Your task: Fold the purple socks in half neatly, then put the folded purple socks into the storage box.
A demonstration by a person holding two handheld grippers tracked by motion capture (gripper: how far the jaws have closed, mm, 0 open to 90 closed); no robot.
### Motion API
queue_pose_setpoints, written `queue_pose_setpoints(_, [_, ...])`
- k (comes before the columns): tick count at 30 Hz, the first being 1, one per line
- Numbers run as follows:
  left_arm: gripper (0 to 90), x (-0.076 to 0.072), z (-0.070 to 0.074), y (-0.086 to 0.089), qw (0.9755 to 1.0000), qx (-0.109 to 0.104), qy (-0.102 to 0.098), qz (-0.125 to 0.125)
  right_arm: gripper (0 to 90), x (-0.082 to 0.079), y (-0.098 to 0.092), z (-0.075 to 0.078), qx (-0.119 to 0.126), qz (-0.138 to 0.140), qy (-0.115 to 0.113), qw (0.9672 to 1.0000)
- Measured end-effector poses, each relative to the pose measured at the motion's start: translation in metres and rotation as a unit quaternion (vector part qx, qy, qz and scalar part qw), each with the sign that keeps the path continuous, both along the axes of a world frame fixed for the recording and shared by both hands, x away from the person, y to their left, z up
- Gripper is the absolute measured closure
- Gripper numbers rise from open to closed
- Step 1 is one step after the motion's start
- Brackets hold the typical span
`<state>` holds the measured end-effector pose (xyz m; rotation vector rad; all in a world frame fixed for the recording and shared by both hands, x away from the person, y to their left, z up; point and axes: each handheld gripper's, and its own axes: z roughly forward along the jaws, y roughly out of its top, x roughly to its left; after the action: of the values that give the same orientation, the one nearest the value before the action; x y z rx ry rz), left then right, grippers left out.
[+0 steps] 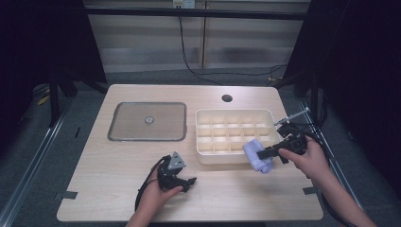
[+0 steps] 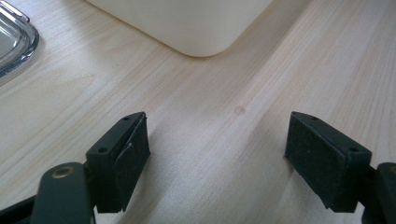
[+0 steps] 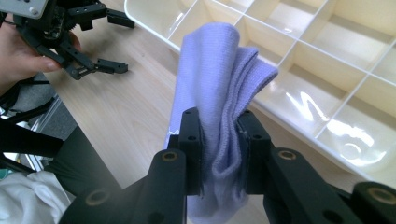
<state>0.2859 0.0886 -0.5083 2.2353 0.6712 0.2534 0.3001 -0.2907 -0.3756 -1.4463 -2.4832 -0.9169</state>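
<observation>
The folded knitted cloth [image 3: 219, 93] is pale lilac, with a fine ribbed weave. The plastic divider box [image 1: 235, 116] at its ten o'clock is cream all over, walls and partitions alike. The table of light wood [image 1: 118, 184] shows a pale beige grain in fine streaks. At nine o'clock from the box, the square glass lid [image 1: 147, 121] is clear grey with a darker rim. Both grippers' jaws are matt black.
</observation>
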Motion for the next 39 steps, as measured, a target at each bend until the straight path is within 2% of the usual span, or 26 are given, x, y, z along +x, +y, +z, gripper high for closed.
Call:
queue_pose_setpoints(9, [21.3,-0.001,0.0,0.0,1.0,0.0,-0.002,0.003,74.9,0.009,-0.01,0.006,-0.008,-0.007,-0.004,0.9999])
queue_pose_setpoints(13, [21.3,-0.001,0.0,0.0,1.0,0.001,-0.002,0.003,74.9,0.015,-0.013,0.008,-0.014,-0.013,0.001,0.9998])
queue_pose_setpoints(26, [21.3,-0.001,0.0,0.0,1.0,-0.002,-0.002,0.005,74.9,0.032,-0.024,0.006,-0.026,-0.037,-0.002,0.999])
queue_pose_setpoints(34, [21.3,-0.001,0.0,0.0,1.0,-0.002,-0.002,0.005,74.9,0.039,-0.03,0.012,-0.041,-0.051,-0.005,0.9978])
queue_pose_setpoints(39, [21.3,-0.001,0.0,0.0,1.0,-0.001,-0.002,0.004,74.8,0.046,-0.031,0.009,-0.053,-0.055,0.0,0.9971])
